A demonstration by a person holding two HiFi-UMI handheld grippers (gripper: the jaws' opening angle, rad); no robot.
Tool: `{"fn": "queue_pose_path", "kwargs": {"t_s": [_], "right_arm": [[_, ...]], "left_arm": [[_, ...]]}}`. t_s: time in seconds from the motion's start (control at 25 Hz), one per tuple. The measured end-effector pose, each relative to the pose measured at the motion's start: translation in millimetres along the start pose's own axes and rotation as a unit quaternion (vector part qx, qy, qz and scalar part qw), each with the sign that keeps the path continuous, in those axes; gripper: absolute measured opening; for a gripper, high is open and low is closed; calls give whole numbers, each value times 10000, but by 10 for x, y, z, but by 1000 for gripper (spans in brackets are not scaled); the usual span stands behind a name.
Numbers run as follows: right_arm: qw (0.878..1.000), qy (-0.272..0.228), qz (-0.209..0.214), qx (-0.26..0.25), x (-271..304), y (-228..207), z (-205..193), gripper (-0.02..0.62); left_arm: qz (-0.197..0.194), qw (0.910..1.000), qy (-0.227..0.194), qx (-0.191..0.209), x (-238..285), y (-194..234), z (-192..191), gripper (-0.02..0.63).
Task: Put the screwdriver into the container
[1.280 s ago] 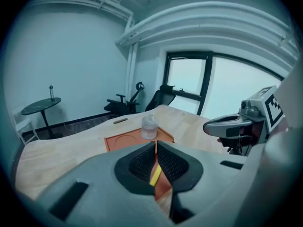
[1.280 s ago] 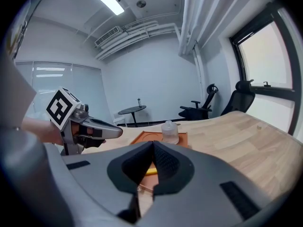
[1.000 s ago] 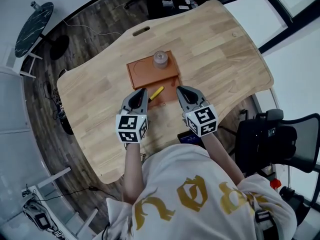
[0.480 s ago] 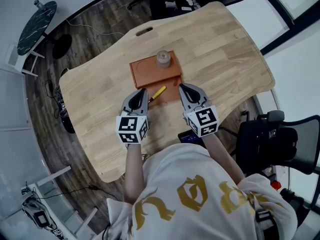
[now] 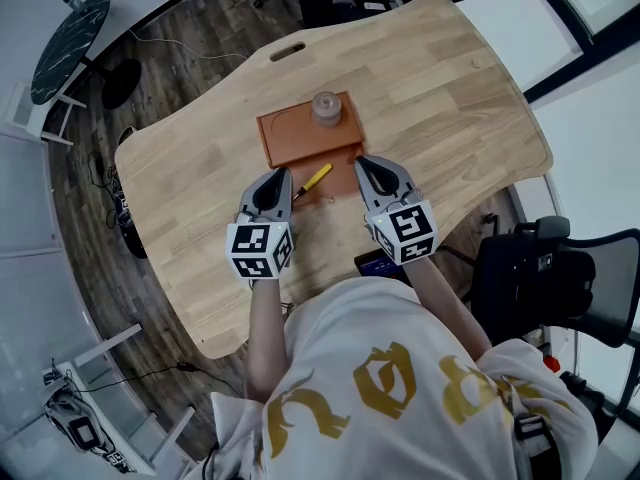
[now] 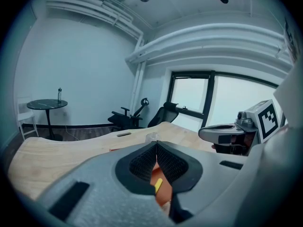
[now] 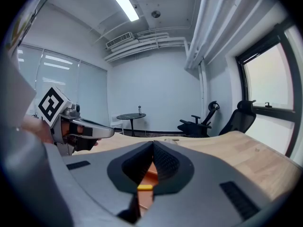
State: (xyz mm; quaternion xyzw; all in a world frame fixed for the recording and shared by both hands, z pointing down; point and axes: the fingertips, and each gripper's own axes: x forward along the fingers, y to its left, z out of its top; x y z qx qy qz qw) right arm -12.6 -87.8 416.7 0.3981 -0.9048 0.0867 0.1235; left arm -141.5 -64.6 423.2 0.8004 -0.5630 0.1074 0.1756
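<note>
Two hand-held grippers hover over the near edge of the light wooden worktop (image 5: 190,238): the left hand-held gripper (image 5: 284,174) and the right hand-held gripper (image 5: 359,160), each with jaws pressed together on nothing. Between their tips lies one yellow-handled screwdriver (image 5: 317,178), at the near edge of one orange rectangular tray (image 5: 290,138). One small clear round container (image 5: 326,109) stands at the tray's far edge. Judgement: one gripper should spread its jaws and take the handle squarely across its width before lifting.

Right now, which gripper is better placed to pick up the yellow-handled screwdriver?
Probably left: the left gripper sits nearer the yellow-handled screwdriver than the right gripper. Both are shut.
</note>
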Motion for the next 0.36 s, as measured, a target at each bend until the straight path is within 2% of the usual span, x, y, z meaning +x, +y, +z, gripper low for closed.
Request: {"fn": "queue_pose_path", "kwargs": {"t_s": [0.36], "right_arm": [[10000,51,2,-54,73,-46,-30,11]], "left_arm": [[-31,10000,73,-14,90,17,-48,11]]}}
